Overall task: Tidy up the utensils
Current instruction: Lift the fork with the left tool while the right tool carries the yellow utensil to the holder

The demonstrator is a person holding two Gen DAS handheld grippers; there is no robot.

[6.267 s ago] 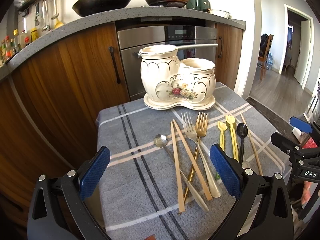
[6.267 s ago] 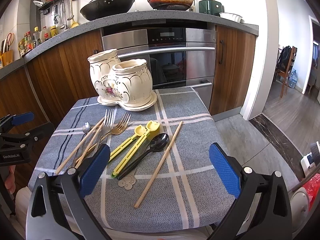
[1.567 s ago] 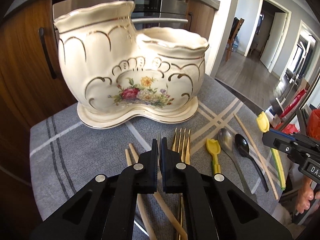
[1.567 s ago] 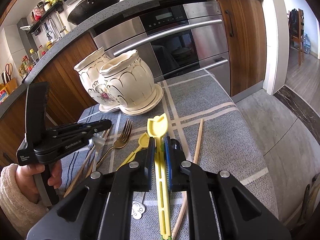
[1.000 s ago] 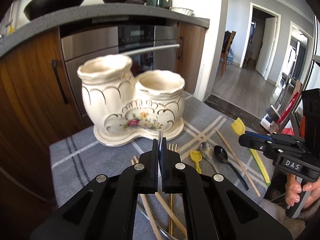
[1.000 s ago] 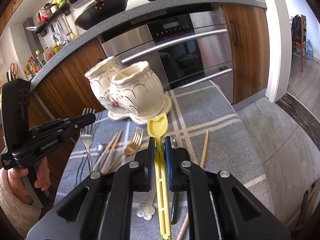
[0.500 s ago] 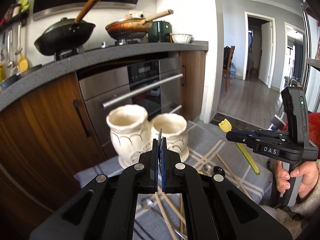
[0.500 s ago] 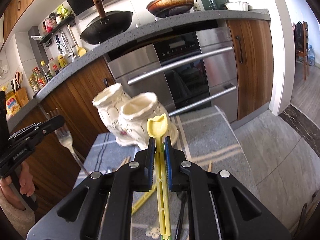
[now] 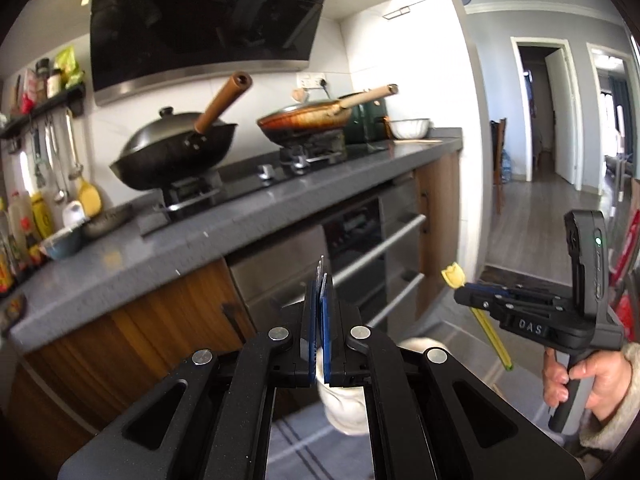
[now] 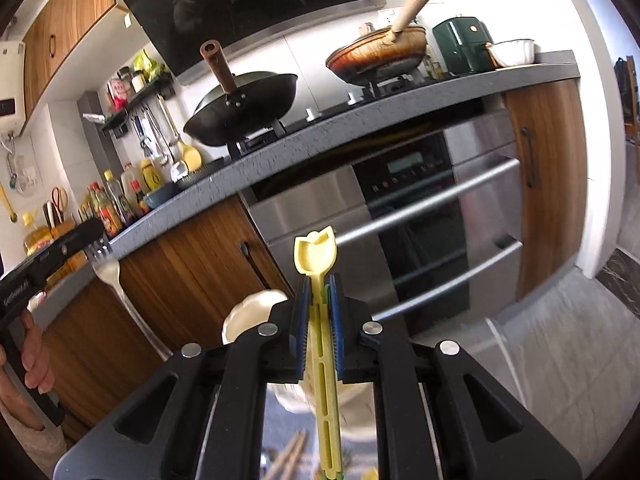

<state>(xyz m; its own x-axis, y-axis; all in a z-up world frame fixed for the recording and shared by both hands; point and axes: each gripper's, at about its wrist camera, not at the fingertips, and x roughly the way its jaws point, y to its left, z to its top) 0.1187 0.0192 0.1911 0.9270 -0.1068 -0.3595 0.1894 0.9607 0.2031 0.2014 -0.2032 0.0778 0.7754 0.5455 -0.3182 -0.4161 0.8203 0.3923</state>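
The left hand-held gripper (image 9: pixel 320 312) is black with blue pads and silver rivets; the right hand-held gripper (image 10: pixel 320 300) is coloured the same. The spoon (image 10: pixel 316 256) between the right pads is pale yellow. The fork (image 10: pixel 105 266) is silver. The ceramic holder (image 10: pixel 248 312) is cream-white. The cloth (image 9: pixel 296 446) is grey with dark and pale stripes. The cabinet doors (image 10: pixel 192 264) are warm brown wood grain, the kitchen counter (image 10: pixel 400 112) speckled grey, the oven (image 10: pixel 420 208) steel and black. One wok (image 10: pixel 244 100) is black with a brown handle; the pan (image 10: pixel 380 54) is rusty orange-brown. The appliance (image 10: pixel 464 44) is dark green.
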